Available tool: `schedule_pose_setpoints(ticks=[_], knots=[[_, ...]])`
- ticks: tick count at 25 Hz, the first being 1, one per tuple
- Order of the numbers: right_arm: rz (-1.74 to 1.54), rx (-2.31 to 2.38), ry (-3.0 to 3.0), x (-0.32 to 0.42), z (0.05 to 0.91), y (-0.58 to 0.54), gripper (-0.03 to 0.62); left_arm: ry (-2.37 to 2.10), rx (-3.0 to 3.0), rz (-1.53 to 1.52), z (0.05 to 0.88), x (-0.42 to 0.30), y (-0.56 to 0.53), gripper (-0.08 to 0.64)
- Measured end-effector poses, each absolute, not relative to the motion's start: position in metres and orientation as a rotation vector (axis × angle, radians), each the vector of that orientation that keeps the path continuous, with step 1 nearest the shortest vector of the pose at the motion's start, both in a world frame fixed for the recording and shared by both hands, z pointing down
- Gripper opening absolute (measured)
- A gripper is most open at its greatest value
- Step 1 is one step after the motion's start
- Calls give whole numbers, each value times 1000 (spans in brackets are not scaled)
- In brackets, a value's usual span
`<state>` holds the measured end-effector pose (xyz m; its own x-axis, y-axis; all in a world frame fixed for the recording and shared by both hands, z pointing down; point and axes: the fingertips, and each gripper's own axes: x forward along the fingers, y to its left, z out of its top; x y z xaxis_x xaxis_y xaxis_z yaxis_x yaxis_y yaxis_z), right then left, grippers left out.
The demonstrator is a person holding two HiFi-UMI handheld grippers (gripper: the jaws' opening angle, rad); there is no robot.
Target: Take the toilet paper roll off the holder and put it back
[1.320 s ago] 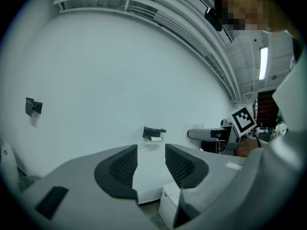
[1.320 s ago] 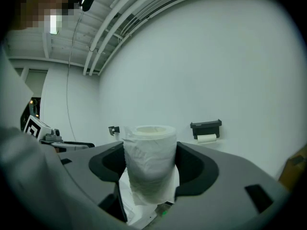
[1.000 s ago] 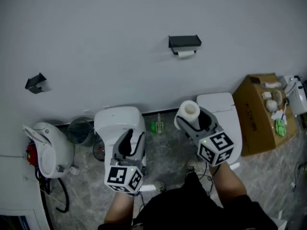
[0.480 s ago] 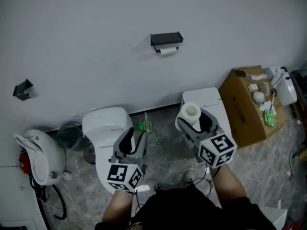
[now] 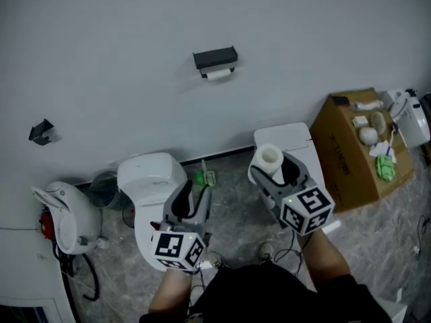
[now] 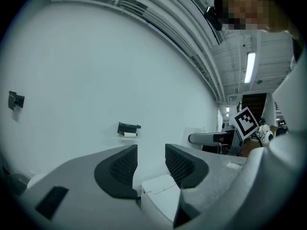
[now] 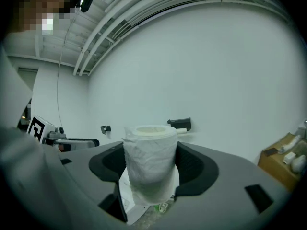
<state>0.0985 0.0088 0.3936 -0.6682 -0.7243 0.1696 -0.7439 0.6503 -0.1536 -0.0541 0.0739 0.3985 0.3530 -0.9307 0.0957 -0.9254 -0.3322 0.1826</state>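
Note:
A white toilet paper roll [image 5: 269,160] stands upright between the jaws of my right gripper [image 5: 275,167], which is shut on it. In the right gripper view the roll [image 7: 149,164] fills the gap between both pads. The black holder [image 5: 215,59] is fixed to the white wall far ahead, with a small white roll [image 5: 218,75] under it. Both gripper views show the holder [image 6: 128,127] [image 7: 180,124] small and distant. My left gripper [image 5: 192,200] is held low at the left, its jaws [image 6: 151,159] a little apart with nothing between them.
A white toilet [image 5: 151,180] stands below my left gripper and another [image 5: 296,147] below the right. At the right a cardboard box [image 5: 350,153] holds several small items. A bin [image 5: 104,188], a white appliance [image 5: 64,214] and a small black wall bracket [image 5: 42,131] are at the left.
The head view has swung, so the holder now sits further left in it. Both grippers stay in about the same place, and the right one still grips the roll.

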Motion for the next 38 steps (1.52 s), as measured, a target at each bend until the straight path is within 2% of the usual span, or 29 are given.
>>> schedule_pose_setpoints(ticks=[6, 13, 26, 38], knots=[[354, 1190, -2794, 128, 402, 12, 295, -1691, 2389, 5, 404, -11, 81, 166], [343, 1179, -2812, 131, 398, 30, 296, -1714, 2398, 4, 401, -9, 101, 166], [295, 1214, -2796, 88, 385, 56, 295, -1695, 2407, -55, 395, -57, 126, 166], [271, 1323, -2730, 21, 381, 73, 295, -1605, 2449, -96, 398, -140, 134, 166]])
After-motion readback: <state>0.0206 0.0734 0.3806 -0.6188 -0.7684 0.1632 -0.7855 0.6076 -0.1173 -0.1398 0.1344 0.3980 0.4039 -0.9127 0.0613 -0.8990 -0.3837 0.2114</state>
